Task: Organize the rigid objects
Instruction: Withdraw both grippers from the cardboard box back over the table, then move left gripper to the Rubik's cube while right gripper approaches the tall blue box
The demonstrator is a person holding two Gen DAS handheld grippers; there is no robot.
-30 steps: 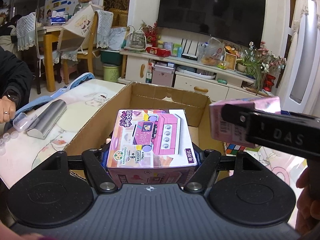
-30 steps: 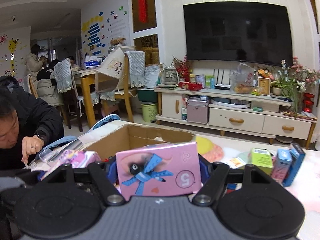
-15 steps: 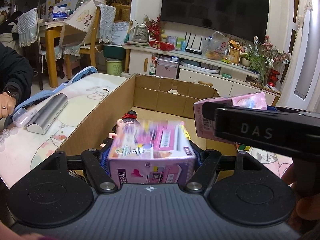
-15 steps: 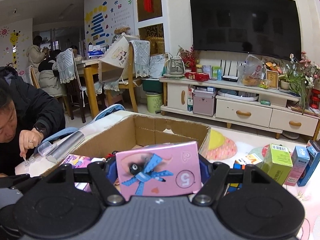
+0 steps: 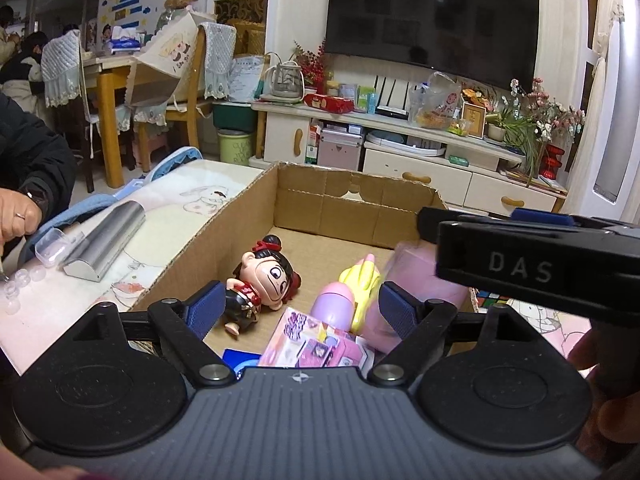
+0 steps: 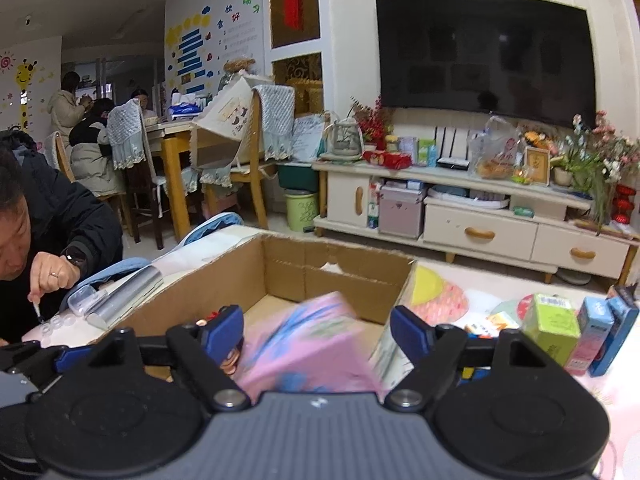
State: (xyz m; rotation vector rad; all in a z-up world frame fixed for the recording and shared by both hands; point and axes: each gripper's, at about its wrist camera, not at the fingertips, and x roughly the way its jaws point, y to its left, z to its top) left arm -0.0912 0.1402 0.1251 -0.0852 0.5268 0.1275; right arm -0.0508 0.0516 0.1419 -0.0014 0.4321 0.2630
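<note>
left gripper: jaws just opened wide, nothing gripped | pink printed toy carton lies released directly below, inside brown cardboard box | right gripper: jaws just opening, blurred pink card box tilted between them, judged dropping boxward

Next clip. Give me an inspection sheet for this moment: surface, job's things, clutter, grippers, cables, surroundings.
Surface: table under a pale cartoon-print cover.
Job's things: cardboard box holds a doll, a yellow and purple toy and a pink toy box; a blurred pink carton tilts between the right gripper's fingers over the box.
Clutter: silver case left of the box; small cartons to its right.
Grippers: left gripper open, just widened, holding nothing; right gripper open, just widened, pads off the carton.
Cables: nothing seen.
Surroundings: a seated person's hand at the table's left; TV on the wall.
</note>
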